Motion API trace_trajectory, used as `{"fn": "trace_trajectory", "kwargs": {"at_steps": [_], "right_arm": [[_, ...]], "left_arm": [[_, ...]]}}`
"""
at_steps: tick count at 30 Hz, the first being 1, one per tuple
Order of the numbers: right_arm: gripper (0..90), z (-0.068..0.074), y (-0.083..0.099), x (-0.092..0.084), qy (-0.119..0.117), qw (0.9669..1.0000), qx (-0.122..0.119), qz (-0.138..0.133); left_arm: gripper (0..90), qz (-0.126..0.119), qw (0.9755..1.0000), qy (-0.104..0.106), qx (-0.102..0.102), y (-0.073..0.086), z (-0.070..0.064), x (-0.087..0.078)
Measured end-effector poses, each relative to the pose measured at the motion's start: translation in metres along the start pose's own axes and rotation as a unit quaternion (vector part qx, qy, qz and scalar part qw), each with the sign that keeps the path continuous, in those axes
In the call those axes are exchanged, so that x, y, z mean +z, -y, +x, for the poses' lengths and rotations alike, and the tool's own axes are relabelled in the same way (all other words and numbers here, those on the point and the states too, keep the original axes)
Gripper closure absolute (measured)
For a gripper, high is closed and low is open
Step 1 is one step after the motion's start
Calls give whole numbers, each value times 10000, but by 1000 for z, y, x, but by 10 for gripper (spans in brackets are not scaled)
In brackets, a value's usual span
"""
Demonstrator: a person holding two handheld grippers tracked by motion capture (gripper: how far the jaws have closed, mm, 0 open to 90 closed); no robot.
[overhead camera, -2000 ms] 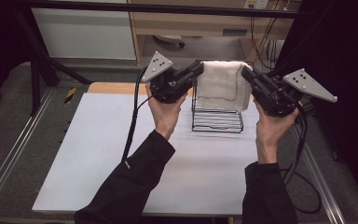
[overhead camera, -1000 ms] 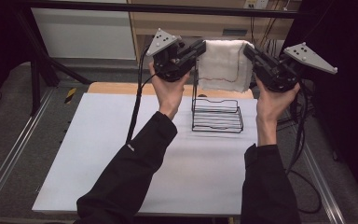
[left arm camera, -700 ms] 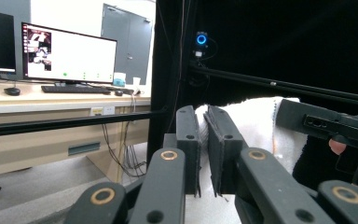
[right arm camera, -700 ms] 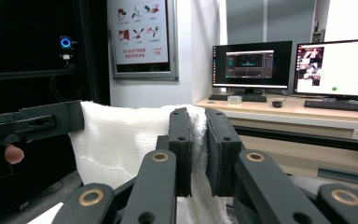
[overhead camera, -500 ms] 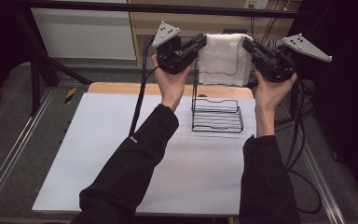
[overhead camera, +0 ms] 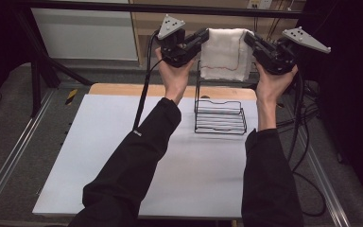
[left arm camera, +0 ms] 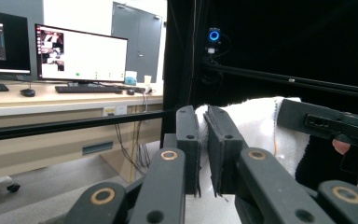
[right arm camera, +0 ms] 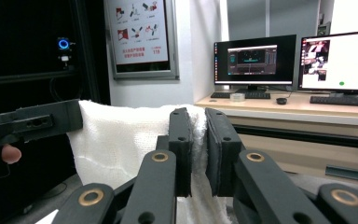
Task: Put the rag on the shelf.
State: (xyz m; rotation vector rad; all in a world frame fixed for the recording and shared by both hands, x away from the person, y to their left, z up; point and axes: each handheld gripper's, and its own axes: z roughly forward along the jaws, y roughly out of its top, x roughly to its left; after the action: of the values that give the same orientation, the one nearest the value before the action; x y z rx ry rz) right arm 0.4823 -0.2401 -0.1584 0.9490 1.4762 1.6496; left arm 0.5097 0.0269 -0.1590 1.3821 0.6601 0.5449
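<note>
Above the table: towel held up in the air between both grippers, stretched sideways, over the far end of the wire rack.
Towel: white, woven, with a thin red line of stitching near its lower edge; it hangs down in a soft sheet from the two held corners.
Left gripper: jaws nearly closed, pinching the towel's upper left corner; in the left gripper view the cloth runs out from between the pads.
Right gripper: jaws nearly closed too, pinching the upper right corner; in the right gripper view the cloth spreads away from the pads toward the other gripper.
Rack: black wire, with an upright frame at the back and a low basket in front, standing on the white table right of centre, below the towel.
Handling, as I judge it: light and limp, no stiffness, so it sags wherever it is not held; the weave should grip the pads well and little can break.
Where to hold: the top corners or top hem, kept apart so the sheet stays flat and can be draped over the rack's top bar.
</note>
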Motion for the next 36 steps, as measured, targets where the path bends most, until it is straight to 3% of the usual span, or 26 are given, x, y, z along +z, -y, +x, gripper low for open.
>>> {"fn": "trace_trajectory", "kwargs": {"at_steps": [17, 29, 36], "right_arm": [[817, -14, 18, 15, 34, 9998, 65, 206], [816, -21, 33, 8, 64, 9993, 91, 371], [816, -23, 46, 4, 60, 9986, 117, 511]], "left_arm": [[837, 258, 9996, -98, 42, 16, 11, 16], [836, 457, 9987, -17, 229, 33, 6, 18], [836, 593, 9979, 26, 239, 44, 6, 17]]}}
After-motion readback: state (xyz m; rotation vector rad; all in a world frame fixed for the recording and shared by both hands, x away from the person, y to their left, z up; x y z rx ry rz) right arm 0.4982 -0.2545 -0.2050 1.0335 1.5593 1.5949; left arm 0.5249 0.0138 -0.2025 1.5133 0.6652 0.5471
